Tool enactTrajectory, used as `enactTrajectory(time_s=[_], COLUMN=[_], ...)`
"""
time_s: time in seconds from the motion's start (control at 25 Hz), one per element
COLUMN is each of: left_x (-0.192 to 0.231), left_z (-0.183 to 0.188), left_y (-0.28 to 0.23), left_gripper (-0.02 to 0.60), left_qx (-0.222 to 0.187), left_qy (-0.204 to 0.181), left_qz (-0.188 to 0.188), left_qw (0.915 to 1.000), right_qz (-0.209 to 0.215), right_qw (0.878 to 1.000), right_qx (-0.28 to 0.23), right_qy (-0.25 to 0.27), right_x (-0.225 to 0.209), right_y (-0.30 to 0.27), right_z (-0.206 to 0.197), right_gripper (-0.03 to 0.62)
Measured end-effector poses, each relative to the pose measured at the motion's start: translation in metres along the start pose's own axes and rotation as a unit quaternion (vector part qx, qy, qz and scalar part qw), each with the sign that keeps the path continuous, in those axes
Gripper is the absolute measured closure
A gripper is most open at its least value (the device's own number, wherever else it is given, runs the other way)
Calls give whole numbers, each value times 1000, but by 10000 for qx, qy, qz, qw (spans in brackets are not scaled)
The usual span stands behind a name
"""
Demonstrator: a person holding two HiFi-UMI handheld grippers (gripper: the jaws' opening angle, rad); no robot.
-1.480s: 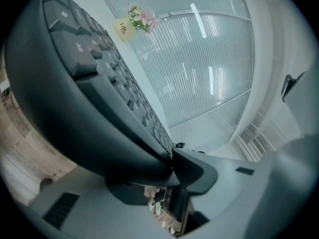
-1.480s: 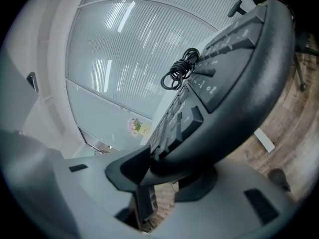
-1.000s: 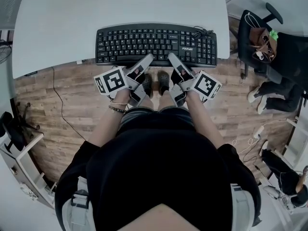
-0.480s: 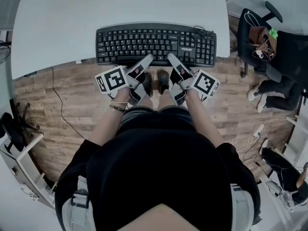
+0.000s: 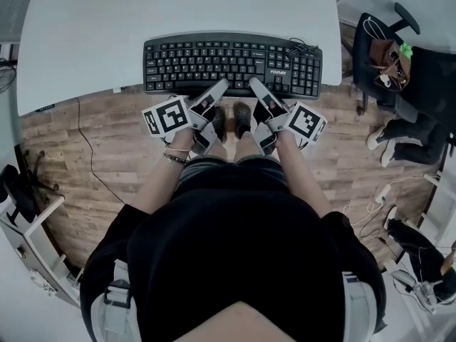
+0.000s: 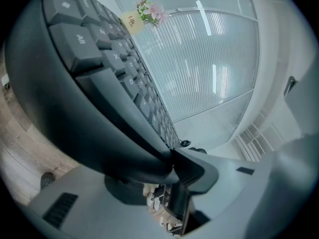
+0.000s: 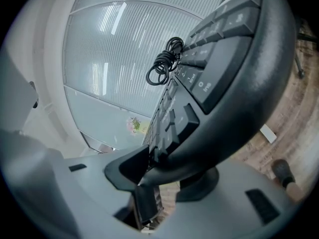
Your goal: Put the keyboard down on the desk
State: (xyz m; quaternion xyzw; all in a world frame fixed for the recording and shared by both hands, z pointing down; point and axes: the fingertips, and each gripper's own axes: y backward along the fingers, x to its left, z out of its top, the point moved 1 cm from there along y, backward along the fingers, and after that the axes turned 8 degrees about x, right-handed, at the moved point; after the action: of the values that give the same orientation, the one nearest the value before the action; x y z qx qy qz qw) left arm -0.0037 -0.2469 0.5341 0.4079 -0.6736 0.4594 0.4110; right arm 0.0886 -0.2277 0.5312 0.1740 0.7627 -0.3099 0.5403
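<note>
A black keyboard [image 5: 231, 64] lies flat along the front edge of the white desk [image 5: 178, 6], its front rim just past that edge. My left gripper [image 5: 219, 87] reaches up from below and has its jaws around the keyboard's front rim left of centre. My right gripper [image 5: 254, 85] does the same right of centre. In the left gripper view the keyboard [image 6: 99, 83] fills the upper left, its rim wedged between the left gripper's [image 6: 172, 167] jaws. In the right gripper view the keyboard [image 7: 224, 83] sits likewise in the right gripper [image 7: 149, 169], whose jaws have just been opening a little, the rim still touching them.
The keyboard's coiled cable [image 5: 299, 46] lies at its far right corner. An office chair with a bag [image 5: 388, 55] stands right of the desk. A thin cable [image 5: 89, 148] runs over the wooden floor at the left. A small flower pot [image 6: 149, 11] stands at the desk's far side.
The keyboard and both grippers have crept a touch to the right and farther onto the desk. Otherwise the scene is the same.
</note>
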Motion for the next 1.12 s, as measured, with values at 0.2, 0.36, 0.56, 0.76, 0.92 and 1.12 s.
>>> enactTrajectory(time_s=[0.2, 0.36, 0.56, 0.76, 0.92, 1.12], left_x=[1, 1, 0, 0, 0, 3], left_z=[1, -1, -4, -4, -6, -14], left_y=[1, -2, -5, -6, -8, -11], left_gripper=[411, 409, 400, 396, 372, 307], left_qx=[-12, -17, 147, 345, 368, 560], left_qy=[-39, -68, -173, -354, -529, -920], left_qz=[21, 50, 55, 27, 138, 529], left_qw=[10000, 10000, 9997, 9988, 9978, 9928], right_qz=[-153, -564, -798, -872, -965, -972], right_qw=[9998, 9977, 9957, 9943, 9921, 9919], right_qx=[6, -38, -151, -313, -337, -202], right_qy=[98, 377, 447, 527, 726, 791], right_x=[0, -6, -10, -9, -9, -10], right_y=[-2, -2, -2, -5, -3, -1], right_z=[-1, 3, 8, 11, 11, 8], right_gripper=[408, 338, 312, 296, 285, 272])
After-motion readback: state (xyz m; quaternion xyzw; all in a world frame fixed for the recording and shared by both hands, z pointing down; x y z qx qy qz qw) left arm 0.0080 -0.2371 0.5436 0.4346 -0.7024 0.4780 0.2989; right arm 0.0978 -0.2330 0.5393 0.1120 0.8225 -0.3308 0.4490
